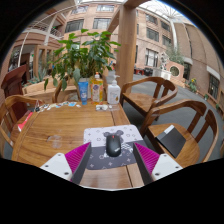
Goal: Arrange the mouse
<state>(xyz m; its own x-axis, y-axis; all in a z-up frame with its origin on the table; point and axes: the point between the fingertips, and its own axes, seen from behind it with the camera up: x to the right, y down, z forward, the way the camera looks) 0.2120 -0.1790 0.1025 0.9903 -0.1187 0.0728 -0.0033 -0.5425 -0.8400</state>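
Between my gripper's (112, 158) wide-open, empty fingers: mouse (113, 145), black, resting on mouse pad (108, 137), long axis pointing straight away from me. Beneath the mouse: wooden tabletop (60, 128). Beyond the mouse: bottles (98, 90), potted plant (88, 50).

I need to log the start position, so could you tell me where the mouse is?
The mouse lies on the mouse mat on the wooden table, just ahead of the open tool.

Wooden table (60, 128) bearing potted plant (88, 52) and bottles (98, 88), chairs (150, 98) around
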